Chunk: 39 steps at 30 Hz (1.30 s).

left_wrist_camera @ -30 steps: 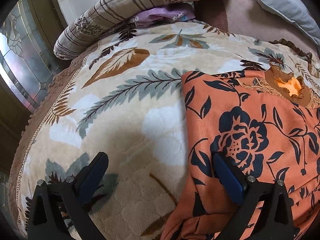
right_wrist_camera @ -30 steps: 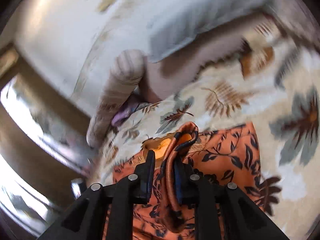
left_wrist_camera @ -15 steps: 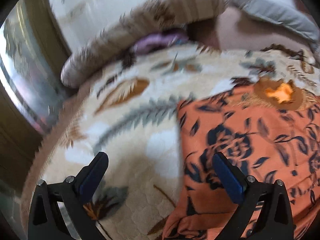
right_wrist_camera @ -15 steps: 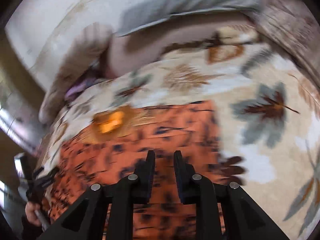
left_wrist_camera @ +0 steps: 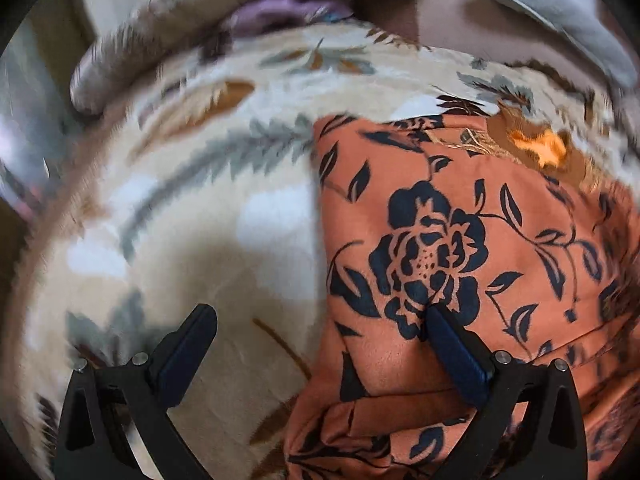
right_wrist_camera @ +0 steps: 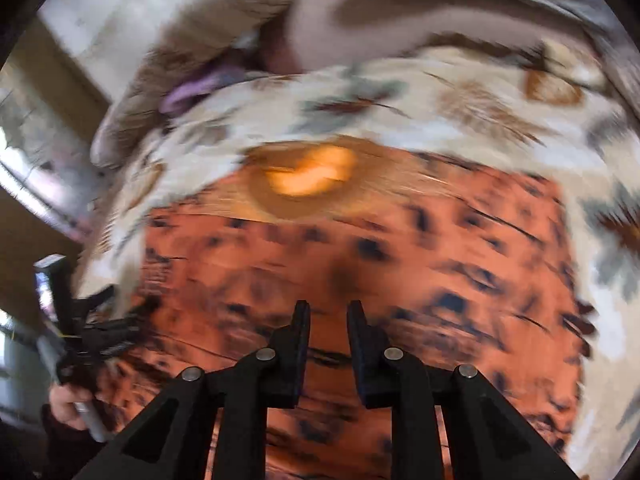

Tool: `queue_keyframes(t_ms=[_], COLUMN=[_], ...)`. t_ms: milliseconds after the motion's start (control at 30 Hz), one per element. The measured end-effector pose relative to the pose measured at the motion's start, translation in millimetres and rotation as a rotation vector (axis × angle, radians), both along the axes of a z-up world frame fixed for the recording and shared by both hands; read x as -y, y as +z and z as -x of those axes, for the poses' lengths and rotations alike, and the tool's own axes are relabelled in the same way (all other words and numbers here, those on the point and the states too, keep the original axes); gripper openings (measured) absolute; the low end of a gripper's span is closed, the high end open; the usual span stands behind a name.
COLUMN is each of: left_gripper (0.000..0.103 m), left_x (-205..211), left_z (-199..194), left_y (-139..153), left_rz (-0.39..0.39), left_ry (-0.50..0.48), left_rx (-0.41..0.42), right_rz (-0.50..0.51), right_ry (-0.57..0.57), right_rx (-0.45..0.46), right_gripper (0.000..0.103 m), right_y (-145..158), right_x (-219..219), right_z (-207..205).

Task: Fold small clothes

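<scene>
Grippers hover over orange floral garment [left_wrist_camera: 460,240] on a leaf-print blanket [left_wrist_camera: 180,220]

The left gripper [left_wrist_camera: 320,332] gapes wide, straddling the garment's left edge; the right gripper [right_wrist_camera: 328,320], narrowly parted, grips nothing, having let go the fold it pinched a second ago. Bare blanket lies left; a striped bolster [left_wrist_camera: 160,48] lies beyond.

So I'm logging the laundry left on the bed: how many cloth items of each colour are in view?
Orange floral garment: 1
Purple cloth, tucked at the striped bolster: 1
Total: 2
</scene>
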<state>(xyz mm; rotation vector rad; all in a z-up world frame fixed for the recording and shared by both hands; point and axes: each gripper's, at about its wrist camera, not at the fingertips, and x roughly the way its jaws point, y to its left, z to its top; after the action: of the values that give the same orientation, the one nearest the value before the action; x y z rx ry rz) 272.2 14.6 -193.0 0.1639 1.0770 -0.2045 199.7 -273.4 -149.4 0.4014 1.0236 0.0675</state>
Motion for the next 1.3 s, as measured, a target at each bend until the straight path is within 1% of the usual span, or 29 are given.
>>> queue_keyframes(t_ms=[33, 67, 133, 167, 200, 233, 300, 333, 367, 400, 433, 467, 500, 567, 600, 633, 667, 700, 733, 767, 800, 867, 967, 1033, 1100, 1133, 1167, 1233, 1300], left_gripper=[0.103, 0.103, 0.103, 0.103, 0.103, 0.103, 0.103, 0.103, 0.103, 0.103, 0.103, 0.103, 0.103, 0.103, 0.103, 0.103, 0.103, 0.103, 0.103, 0.103, 0.103, 0.103, 0.103, 0.103, 0.103, 0.103, 0.103, 0.103, 0.103], left_x=[-6, -11, -7, -5, -5, -7, -9, -11, -16, -21, -30, -40, -46, -52, -53, -54, -52, -48, -46, -46, -45, -45, -44, -42, -44, -45, -47, -54, -58], left_z=[-3, -3, 2, 5, 7, 7, 6, 2, -2, -6, -7, -7, -6, -7, -7, -7, -8, -8, -8, -6, -7, -4, -1, 0, -2, -4, -4, -7, -7], left_y=[-4, -5, -6, -6, -7, -7, -5, -3, 1, 6, 12, 22, 26, 29, 26, 22, 12, 7, -1, 1, 3, 10, 12, 11, 9, 12, 14, 18, 24], left_rz=[0.052, 0.09, 0.053, 0.041, 0.045, 0.054, 0.062, 0.066, 0.079, 0.082, 0.071, 0.017, -0.035, -0.108, -0.118, -0.118, -0.122, -0.135, -0.156, -0.152, -0.152, -0.139, -0.135, -0.148, -0.162, -0.165, -0.159, -0.142, -0.121], left_ry=[0.026, 0.043, 0.009, -0.006, -0.008, -0.006, -0.026, -0.046, -0.052, -0.034, 0.003, 0.061, 0.09, 0.102, 0.094, 0.081, 0.054, 0.04, 0.026, 0.027, 0.024, 0.013, 0.001, -0.009, -0.012, -0.007, 0.001, 0.009, 0.019], left_rx=[-0.038, -0.051, -0.034, -0.025, -0.019, -0.02, -0.052, -0.084, -0.109, -0.095, -0.05, 0.022, 0.069, 0.113, 0.109, 0.087, 0.035, 0.004, -0.025, -0.006, 0.002, 0.022, 0.027, 0.028, 0.039, 0.046, 0.055, 0.067, 0.093], right_rz=[-0.002, 0.01, 0.079, 0.123, 0.13, 0.134, 0.135, 0.133, 0.128, 0.126, 0.121, 0.115, 0.111, 0.134, 0.152, 0.164, 0.187, 0.2, 0.212, 0.221, 0.206, 0.146, 0.14, 0.112, 0.138, 0.128, 0.088, 0.042, 0.042], right_ry=[0.019, 0.033, 0.045, 0.042, 0.029, 0.016, -0.008, -0.014, -0.009, 0.001, 0.013, 0.027, 0.042, 0.066, 0.074, 0.079, 0.079, 0.067, 0.054, 0.055, 0.063, 0.071, 0.07, 0.067, 0.058, 0.053, 0.038, 0.027, 0.019], right_rx=[-0.005, -0.024, -0.107, -0.164, -0.158, -0.146, -0.159, -0.146, -0.112, -0.098, -0.088, -0.079, -0.071, -0.099, -0.138, -0.172, -0.241, -0.245, -0.232, -0.235, -0.235, -0.176, -0.132, -0.132, -0.183, -0.189, -0.175, -0.177, -0.137], right_gripper=[0.022, 0.022, 0.023, 0.023, 0.023, 0.022, 0.022, 0.022, 0.022, 0.022, 0.022, 0.022, 0.022, 0.022, 0.022, 0.023, 0.023, 0.023, 0.023, 0.022, 0.022, 0.022, 0.022, 0.023, 0.022, 0.022, 0.022, 0.021, 0.021], right_y=[-1, -6, -26, -43, -47, -43, -32, -28, -19, -11, -6, -1, 2, -1, -10, -17, -35, -39, -37, -33, -28, -16, -7, -11, -29, -32, -32, -26, -13], right_x=[-9, -19, -38, -43, -45, -45, -48, -49, -55, -63, -71, -80, -92, -113, -121, -125, -132, -135, -137, -140, -143, -147, -160, -166, -171, -169, -164, -156, -145], right_z=[-6, -15, -31, -40, -45, -46, -50, -51, -53, -57, -60, -63, -69, -81, -88, -89, -97, -99, -99, -101, -102, -101, -110, -117, -128, -128, -128, -123, -110])
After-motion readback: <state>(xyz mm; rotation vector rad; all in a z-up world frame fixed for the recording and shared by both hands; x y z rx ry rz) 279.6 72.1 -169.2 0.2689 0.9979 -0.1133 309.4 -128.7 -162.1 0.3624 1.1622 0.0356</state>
